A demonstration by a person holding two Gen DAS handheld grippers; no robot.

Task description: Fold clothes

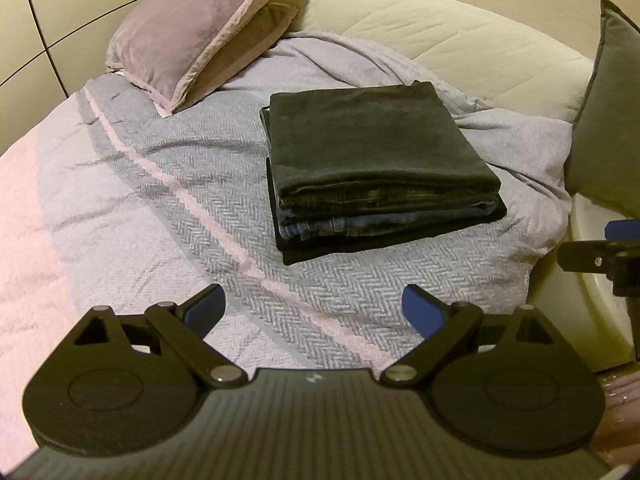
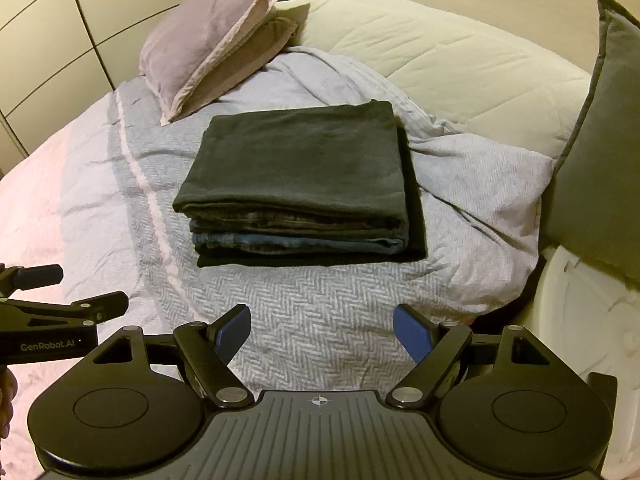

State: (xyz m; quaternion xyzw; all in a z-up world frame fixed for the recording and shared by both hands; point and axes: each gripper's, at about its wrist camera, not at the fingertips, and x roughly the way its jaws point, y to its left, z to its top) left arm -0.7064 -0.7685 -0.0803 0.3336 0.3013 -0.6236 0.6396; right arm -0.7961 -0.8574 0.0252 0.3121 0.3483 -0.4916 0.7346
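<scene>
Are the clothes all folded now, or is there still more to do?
Looks nearly finished. The stack of folded clothes sits neatly on the blanket, dark garment on top, jeans beneath. Nothing is in hand: the left gripper and right gripper are both open and empty. No unfolded clothes show in either view, so nothing visible is left.

A bed (image 2: 320, 332) under a grey herringbone cover (image 2: 304, 304), mauve pillows (image 2: 208, 40) by a cream padded headboard (image 2: 440, 48), panelled wall (image 2: 80, 8) behind.
</scene>
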